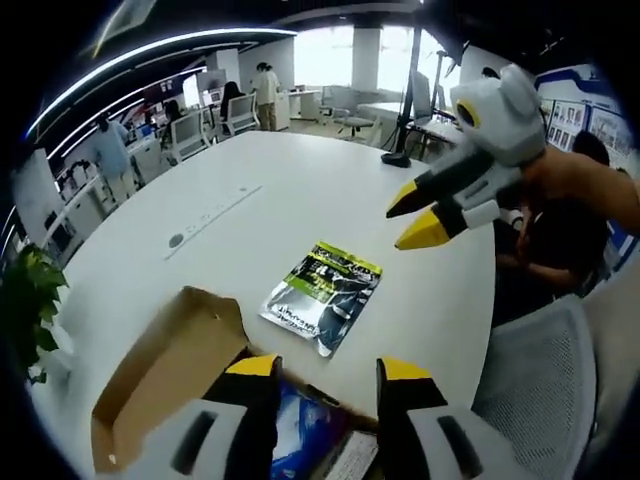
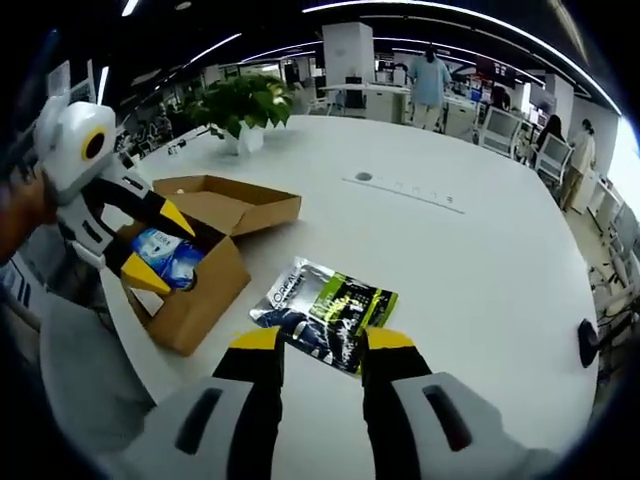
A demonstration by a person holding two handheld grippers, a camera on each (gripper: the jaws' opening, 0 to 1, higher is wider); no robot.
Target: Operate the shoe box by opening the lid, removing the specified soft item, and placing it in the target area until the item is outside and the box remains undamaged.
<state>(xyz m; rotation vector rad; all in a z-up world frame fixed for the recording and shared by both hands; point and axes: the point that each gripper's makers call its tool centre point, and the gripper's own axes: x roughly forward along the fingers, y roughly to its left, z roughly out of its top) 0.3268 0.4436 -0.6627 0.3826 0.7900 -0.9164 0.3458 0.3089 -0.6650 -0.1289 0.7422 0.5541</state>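
Note:
The brown cardboard shoe box (image 2: 205, 285) stands near the table edge with its lid (image 1: 165, 365) folded open. A blue soft packet (image 2: 170, 255) lies inside it. My left gripper (image 1: 330, 375) is open, one jaw on each side of the blue packet (image 1: 300, 435); in the right gripper view the left gripper (image 2: 155, 245) reaches into the box from the left. A silver, green and black pouch (image 1: 322, 297) lies flat on the white table (image 1: 250, 190) beside the box. My right gripper (image 2: 320, 345) hovers open just short of the pouch (image 2: 325, 310), holding nothing; the right gripper (image 1: 420, 218) also hangs above the table.
A potted plant (image 2: 240, 105) stands on the table behind the box. A black stand base (image 1: 397, 158) sits at the far edge, and a cable slot (image 2: 405, 190) runs along the middle. A grey mesh chair (image 1: 545, 370) is close by. People stand and sit among desks beyond.

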